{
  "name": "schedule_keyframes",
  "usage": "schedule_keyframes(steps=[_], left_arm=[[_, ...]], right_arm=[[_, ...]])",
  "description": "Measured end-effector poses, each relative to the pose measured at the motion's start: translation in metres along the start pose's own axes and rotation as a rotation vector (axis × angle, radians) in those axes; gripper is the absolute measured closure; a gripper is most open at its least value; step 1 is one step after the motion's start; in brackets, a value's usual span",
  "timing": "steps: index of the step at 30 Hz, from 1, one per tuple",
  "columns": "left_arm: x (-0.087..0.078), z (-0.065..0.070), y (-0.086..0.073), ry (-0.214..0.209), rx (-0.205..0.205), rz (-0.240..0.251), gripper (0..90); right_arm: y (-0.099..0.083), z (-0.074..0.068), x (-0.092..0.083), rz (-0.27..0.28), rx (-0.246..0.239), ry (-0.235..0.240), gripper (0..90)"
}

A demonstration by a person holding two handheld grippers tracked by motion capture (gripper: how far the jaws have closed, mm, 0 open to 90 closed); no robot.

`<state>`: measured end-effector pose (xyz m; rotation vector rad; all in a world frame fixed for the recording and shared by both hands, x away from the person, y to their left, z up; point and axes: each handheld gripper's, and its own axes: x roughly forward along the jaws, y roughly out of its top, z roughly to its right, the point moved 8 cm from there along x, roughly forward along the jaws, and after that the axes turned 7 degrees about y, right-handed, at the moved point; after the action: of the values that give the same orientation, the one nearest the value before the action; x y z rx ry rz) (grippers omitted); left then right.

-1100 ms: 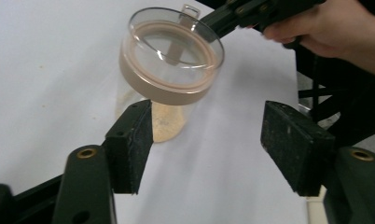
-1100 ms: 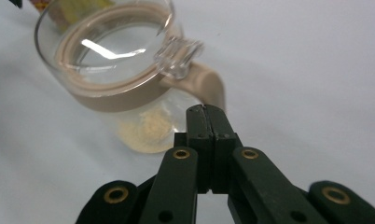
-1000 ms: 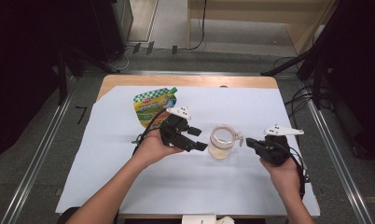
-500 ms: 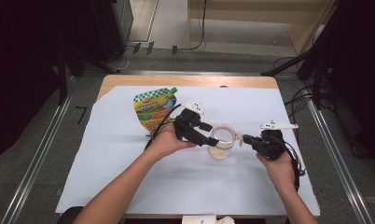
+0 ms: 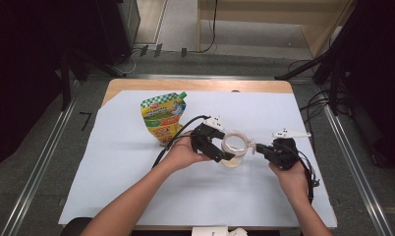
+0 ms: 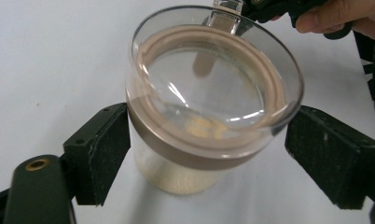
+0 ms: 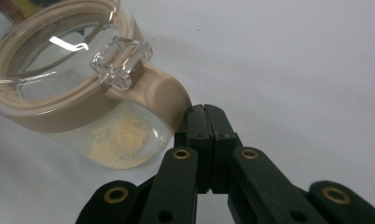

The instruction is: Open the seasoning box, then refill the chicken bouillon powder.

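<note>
Black padded jaws of the left gripper (image 6: 209,158) stand spread on either side of a clear jar (image 6: 209,116), at the level of its beige band; they have just been opening. In the left gripper view the left pad sits right at the jar's wall and the right pad just clear of the lid's rim, so neither visibly squeezes it. The right gripper (image 7: 206,121) has its jaws pressed together, nothing between them, with the tips touching or just short of the beige handle (image 7: 160,95) that juts from the jar's band; which of the two I cannot tell.

The jar stands tilted in both gripper views. A clear lid (image 6: 213,84) closes it, with a small clear tab (image 7: 121,60) above the handle. Inside, a thin heap of pale yellow powder (image 7: 120,140) lies at the bottom; the rest of the jar holds nothing.

In the high view the jar (image 5: 234,147) sits near the middle of the white sheet (image 5: 112,191) covering the table, between the left gripper (image 5: 220,151) and the right gripper (image 5: 262,149). Behind and to the left, well apart from it, a green and yellow pouch (image 5: 162,118) with a green cap lies on the sheet.
</note>
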<state>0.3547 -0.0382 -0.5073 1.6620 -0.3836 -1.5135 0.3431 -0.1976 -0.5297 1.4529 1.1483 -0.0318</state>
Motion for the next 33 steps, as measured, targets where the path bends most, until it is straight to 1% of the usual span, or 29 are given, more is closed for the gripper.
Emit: schedule_keyframes(steps=[1,5,6,9,16,19,21,22,27,30,31,33], left_arm=[[0.002,0.0,0.0,0.006,0.012,0.002,13.7],[0.008,0.001,0.003,0.018,0.04,0.026,11.3],[0.01,0.001,0.004,0.022,0.028,0.033,10.9],[0.012,0.001,0.005,0.022,0.029,0.034,10.5],[0.011,0.002,0.006,0.026,0.013,0.022,10.5],[0.008,0.001,0.009,0.028,0.008,0.032,10.5],[0.007,0.002,0.01,0.037,0.021,0.027,10.8],[0.007,0.002,0.01,0.037,0.021,0.027,10.9],[0.003,0.002,0.018,0.024,0.026,0.035,10.3],[0.003,0.002,0.021,0.014,0.029,0.028,10.0],[0.002,0.002,0.021,0.015,0.033,0.02,10.0],[0.0,0.003,0.026,0.02,0.048,0.029,9.9]], right_arm=[[0.0,0.0,0.0,0.001,0.001,-0.001,90.0],[-0.001,0.0,0.001,0.002,0.006,-0.002,90.0],[-0.001,0.0,0.001,0.001,0.005,-0.005,90.0],[-0.002,0.0,0.001,0.0,0.009,0.0,90.0],[-0.002,0.0,0.001,0.001,0.014,0.005,90.0],[-0.001,0.0,0.001,0.002,0.016,0.005,90.0],[-0.001,0.0,0.001,0.005,0.019,0.007,90.0],[-0.001,0.0,0.001,0.005,0.019,0.007,90.0],[-0.001,0.0,0.001,0.001,0.016,0.003,90.0],[-0.001,0.0,0.001,0.002,0.016,0.004,90.0],[-0.002,0.0,0.001,0.0,0.013,0.003,90.0],[-0.002,0.0,0.0,0.001,0.012,0.007,90.0]])
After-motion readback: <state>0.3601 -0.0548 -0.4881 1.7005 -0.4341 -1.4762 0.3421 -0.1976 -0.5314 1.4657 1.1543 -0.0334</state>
